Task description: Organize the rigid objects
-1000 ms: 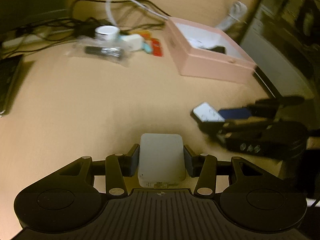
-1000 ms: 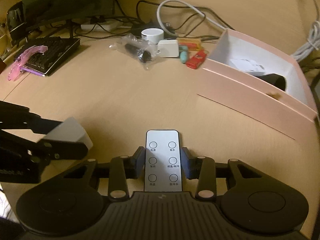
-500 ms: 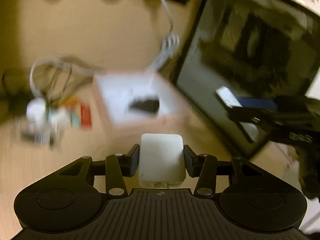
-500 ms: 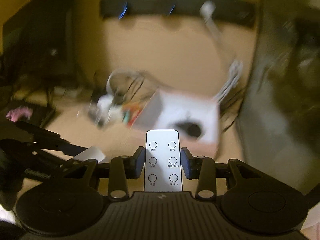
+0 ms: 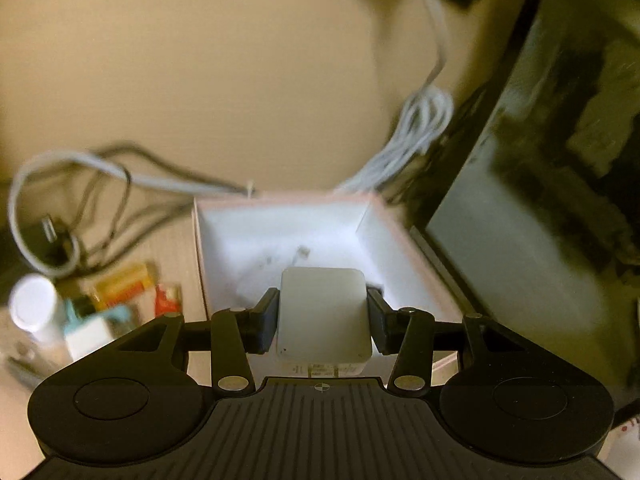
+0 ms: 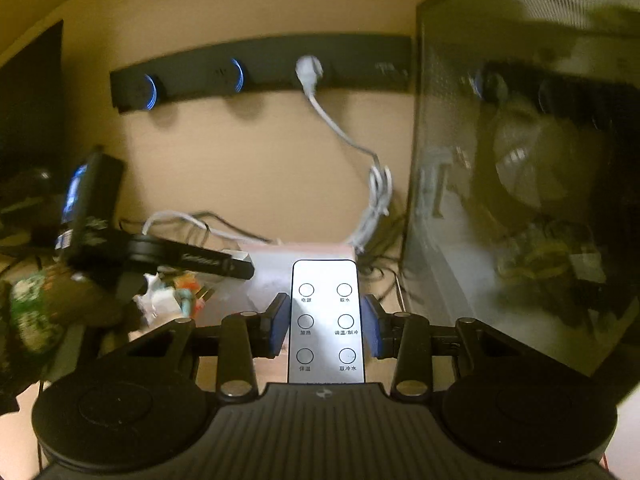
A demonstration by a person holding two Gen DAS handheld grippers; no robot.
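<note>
My left gripper is shut on a white charger block and hangs over the open pink box, whose white inside shows behind the block. My right gripper is shut on a flat white remote with several round buttons, held high and facing the wall. The pink box lies low behind the remote in the right wrist view, and the left gripper's black fingers reach over it from the left.
Left of the box lie a white round jar, a red item, an orange item and a small white plug. Cables loop behind. A dark computer case stands right; a black socket strip runs along the wall.
Both grippers rose and swung toward the pink box with their objects still gripped. The left one came from the bare desk to above the box; the right one tilted up toward the wall.
</note>
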